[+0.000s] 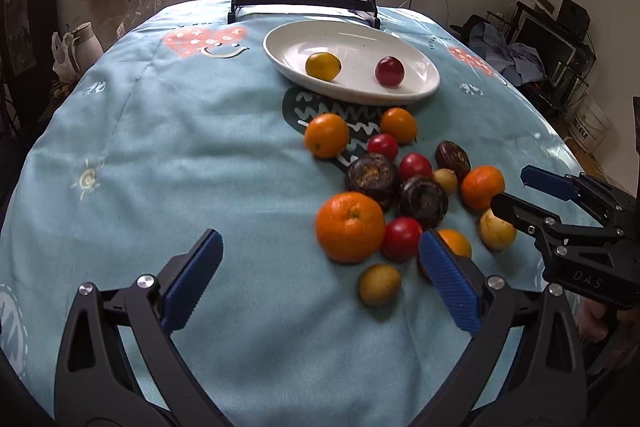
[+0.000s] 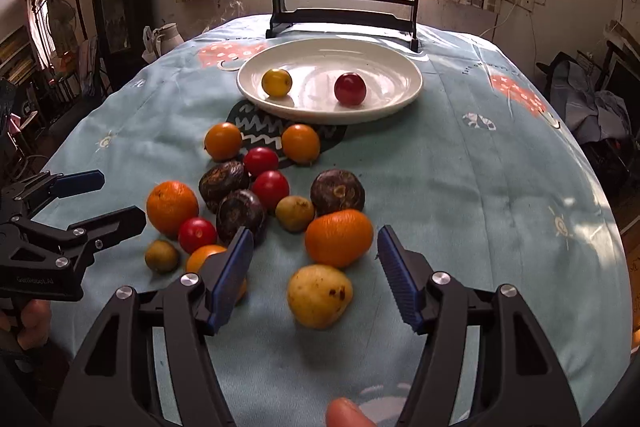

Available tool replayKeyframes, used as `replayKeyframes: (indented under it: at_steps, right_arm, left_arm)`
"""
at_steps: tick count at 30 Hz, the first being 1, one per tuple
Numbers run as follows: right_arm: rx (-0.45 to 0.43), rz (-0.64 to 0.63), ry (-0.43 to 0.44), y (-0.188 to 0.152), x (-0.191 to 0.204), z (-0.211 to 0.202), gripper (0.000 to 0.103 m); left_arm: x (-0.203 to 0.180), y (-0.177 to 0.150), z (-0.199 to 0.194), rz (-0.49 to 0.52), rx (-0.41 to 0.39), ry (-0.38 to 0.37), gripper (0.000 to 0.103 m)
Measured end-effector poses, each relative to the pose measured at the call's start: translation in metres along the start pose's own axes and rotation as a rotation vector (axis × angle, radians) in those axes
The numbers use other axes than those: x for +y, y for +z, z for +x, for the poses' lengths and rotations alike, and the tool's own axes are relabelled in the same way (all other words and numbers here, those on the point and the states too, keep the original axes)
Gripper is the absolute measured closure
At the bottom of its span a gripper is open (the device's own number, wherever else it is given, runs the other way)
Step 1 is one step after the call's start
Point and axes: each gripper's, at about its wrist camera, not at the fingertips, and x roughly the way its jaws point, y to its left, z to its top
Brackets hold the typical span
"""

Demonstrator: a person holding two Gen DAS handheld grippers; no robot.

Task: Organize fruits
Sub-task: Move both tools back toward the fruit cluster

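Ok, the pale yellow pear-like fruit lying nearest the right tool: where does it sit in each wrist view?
Left wrist view: the pale yellow fruit is at right of centre, at the right edge of the fruit pile, just under the right tool's lower finger.
Right wrist view: it lies low and central, between that tool's open fingers.
Shared landmark: the white plate, behind the pile in both views.

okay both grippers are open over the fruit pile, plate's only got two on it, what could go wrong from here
1. The fruits lie packed together: closing the right gripper on the pale yellow fruit could nudge the orange touching it and set round neighbours rolling.
2. The left gripper and the right one work the same pile, so they might collide.
3. The white plate is shallow; a dropped fruit could roll off.
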Motion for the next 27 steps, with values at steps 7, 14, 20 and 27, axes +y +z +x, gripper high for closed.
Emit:
replayKeyframes:
  at_steps: [7,14,20,27]
  right_arm:
    - [0.020,0.007,-0.015,-0.029,0.005,-0.002,0.038]
    - [0.021,0.033,-0.013,-0.039,-0.006,0.002,0.038]
    - [0.033,0.057,0.021,-0.036,-0.009,0.012,0.038]
    - [0.050,0.060,0.023,-0.031,-0.010,0.019,0.038]
  left_arm:
    - [-0.015,-0.031,-0.003,0.077,-0.023,-0.008,0.003]
    - [-0.019,-0.035,0.001,0.107,-0.027,-0.003,0.003]
    - [-0.015,-0.034,0.003,0.094,-0.014,-0.043,0.003]
    - [-0.013,-0.036,0.004,0.082,-0.014,-0.069,0.003]
